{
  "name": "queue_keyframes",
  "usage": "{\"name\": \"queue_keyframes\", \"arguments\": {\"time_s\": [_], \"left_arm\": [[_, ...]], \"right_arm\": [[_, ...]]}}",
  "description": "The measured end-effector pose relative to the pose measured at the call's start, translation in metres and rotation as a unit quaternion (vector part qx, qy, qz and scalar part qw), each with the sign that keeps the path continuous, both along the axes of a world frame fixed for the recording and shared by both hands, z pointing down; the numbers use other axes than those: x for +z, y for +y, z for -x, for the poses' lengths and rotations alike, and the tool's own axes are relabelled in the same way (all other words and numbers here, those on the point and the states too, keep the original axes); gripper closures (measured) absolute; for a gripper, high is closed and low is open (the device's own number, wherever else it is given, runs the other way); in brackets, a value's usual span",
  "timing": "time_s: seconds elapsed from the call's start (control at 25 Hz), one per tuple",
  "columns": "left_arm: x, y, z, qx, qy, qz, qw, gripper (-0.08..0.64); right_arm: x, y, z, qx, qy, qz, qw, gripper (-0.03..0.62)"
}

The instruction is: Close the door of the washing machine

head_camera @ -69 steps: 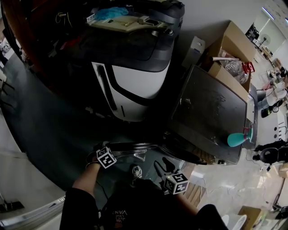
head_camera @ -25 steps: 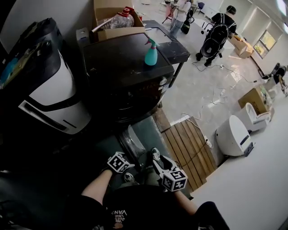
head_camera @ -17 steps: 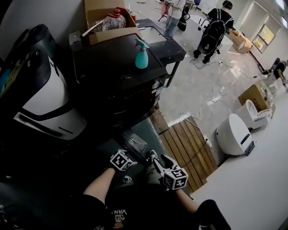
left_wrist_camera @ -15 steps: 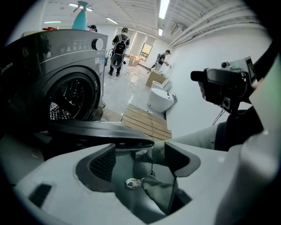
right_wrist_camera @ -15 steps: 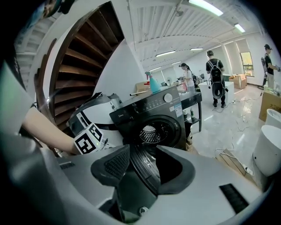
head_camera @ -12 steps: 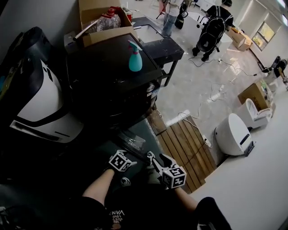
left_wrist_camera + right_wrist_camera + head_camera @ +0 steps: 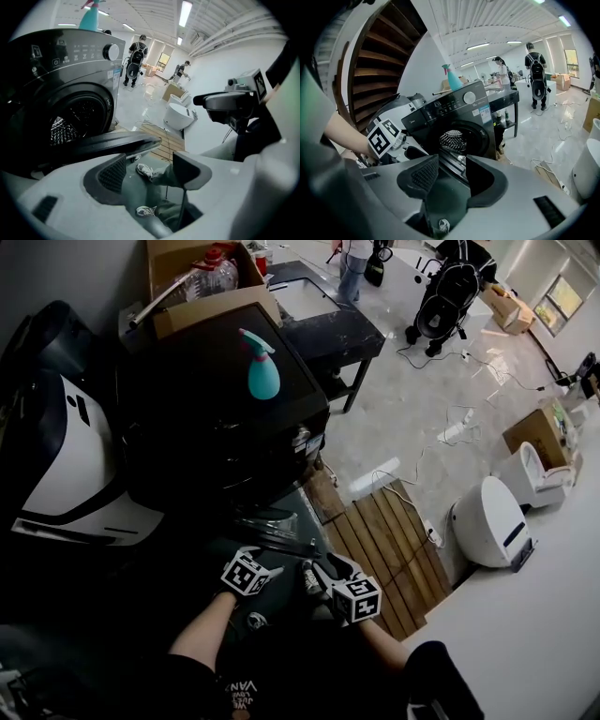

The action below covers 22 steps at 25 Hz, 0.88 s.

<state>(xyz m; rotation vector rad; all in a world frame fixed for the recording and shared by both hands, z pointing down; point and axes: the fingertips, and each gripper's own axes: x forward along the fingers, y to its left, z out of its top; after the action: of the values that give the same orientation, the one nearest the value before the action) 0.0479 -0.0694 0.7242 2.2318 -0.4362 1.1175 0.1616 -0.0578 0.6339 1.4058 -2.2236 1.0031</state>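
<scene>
The black front-loading washing machine point(image 7: 220, 418) stands ahead with its round door point(image 7: 272, 526) swung open toward me. My left gripper point(image 7: 258, 559) is just short of the door's rim. In the left gripper view, the door point(image 7: 112, 140) runs as a dark band just past the left fingertip. The left gripper's point(image 7: 152, 164) jaws are closing with nothing between them. My right gripper point(image 7: 317, 573) is open beside it. In the right gripper view, the door point(image 7: 452, 161) shows edge-on beyond the right gripper's point(image 7: 452, 168) gap, in front of the drum opening point(image 7: 454, 139).
A teal spray bottle point(image 7: 261, 367) stands on top of the machine, with a cardboard box point(image 7: 202, 296) behind it. A white and black appliance point(image 7: 66, 456) sits to the left. A wooden slatted platform point(image 7: 384, 549) and a white device point(image 7: 487, 521) lie to the right. People point(image 7: 450, 287) stand far back.
Both grippers have moved forward, closer to the open door. The head view has swung, so the machine and bottle now sit further left in the picture.
</scene>
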Motion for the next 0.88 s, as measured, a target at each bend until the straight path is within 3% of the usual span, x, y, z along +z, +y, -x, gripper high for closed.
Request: {"name": "queue_keyframes", "arguments": {"time_s": [0.4, 0.88], "left_arm": [[0.007, -0.060, -0.018, -0.080, 0.008, -0.001, 0.9968, 0.241], [0.007, -0.129, -0.028, -0.188, 0.035, -0.018, 0.9814, 0.259]], "right_arm": [[0.048, -0.061, -0.023, -0.022, -0.006, 0.033, 0.999, 0.436], [0.110, -0.144, -0.026, -0.028, -0.001, 0.056, 0.998, 0.495]]}}
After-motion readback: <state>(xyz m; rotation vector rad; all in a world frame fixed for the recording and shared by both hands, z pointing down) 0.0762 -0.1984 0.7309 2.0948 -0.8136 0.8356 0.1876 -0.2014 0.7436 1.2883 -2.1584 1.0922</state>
